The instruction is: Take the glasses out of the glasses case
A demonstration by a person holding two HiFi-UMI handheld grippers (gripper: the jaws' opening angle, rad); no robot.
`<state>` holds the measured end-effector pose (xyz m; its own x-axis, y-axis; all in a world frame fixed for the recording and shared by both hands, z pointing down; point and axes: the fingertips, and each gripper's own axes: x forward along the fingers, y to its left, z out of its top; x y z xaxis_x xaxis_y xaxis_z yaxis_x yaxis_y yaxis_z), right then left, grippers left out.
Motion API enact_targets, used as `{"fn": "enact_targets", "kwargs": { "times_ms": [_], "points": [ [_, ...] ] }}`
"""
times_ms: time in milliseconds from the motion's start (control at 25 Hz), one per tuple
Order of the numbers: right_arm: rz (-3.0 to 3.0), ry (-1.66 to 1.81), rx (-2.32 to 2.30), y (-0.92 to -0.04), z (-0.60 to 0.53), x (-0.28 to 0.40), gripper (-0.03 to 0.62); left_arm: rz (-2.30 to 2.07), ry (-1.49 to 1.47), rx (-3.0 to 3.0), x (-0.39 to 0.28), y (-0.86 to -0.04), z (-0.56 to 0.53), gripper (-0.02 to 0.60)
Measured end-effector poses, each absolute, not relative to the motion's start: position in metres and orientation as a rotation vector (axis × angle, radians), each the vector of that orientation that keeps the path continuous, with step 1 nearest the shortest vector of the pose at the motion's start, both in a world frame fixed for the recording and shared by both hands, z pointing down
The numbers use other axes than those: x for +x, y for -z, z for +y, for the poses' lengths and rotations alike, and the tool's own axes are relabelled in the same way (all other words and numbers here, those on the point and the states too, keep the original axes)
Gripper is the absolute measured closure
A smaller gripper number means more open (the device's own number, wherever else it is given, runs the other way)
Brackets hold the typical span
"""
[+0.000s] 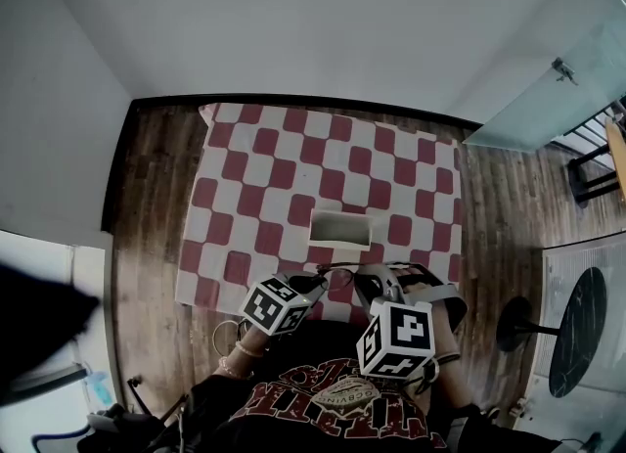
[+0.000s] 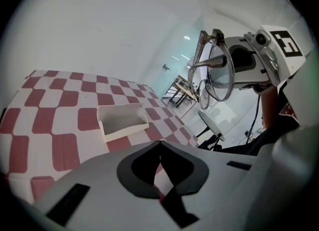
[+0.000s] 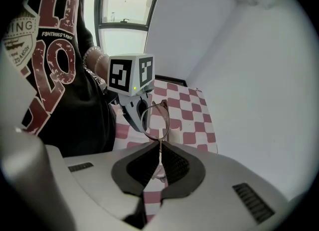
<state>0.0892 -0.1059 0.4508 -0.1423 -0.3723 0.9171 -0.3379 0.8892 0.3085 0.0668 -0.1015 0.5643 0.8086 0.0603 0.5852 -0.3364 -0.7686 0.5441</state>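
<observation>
Right gripper view first: right gripper (image 3: 159, 150) clamped on the thin frame of the glasses (image 3: 156, 119), lenses up in the air just past the tips. Alongside, left gripper (image 2: 160, 143) closed on nothing, hovering over the table's near edge. Further out, glasses case (image 1: 340, 228) lying open and empty midway across the checkered cloth (image 1: 254, 162), well apart from the glasses. Looks like the extraction itself is done, carry stage now. Next up, probably: a steady lowering onto bare cloth beside the case, a gentle release, no twisting of that slim frame.
</observation>
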Motion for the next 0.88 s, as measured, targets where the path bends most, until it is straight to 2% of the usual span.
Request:
{"fn": "enact_targets", "kwargs": {
  "times_ms": [880],
  "points": [
    [-1.766,0.006,0.529,-0.445,-0.092,0.097,0.571,-0.211,-0.798,2.339,0.075,-0.566,-0.094,0.572]
  ]
}}
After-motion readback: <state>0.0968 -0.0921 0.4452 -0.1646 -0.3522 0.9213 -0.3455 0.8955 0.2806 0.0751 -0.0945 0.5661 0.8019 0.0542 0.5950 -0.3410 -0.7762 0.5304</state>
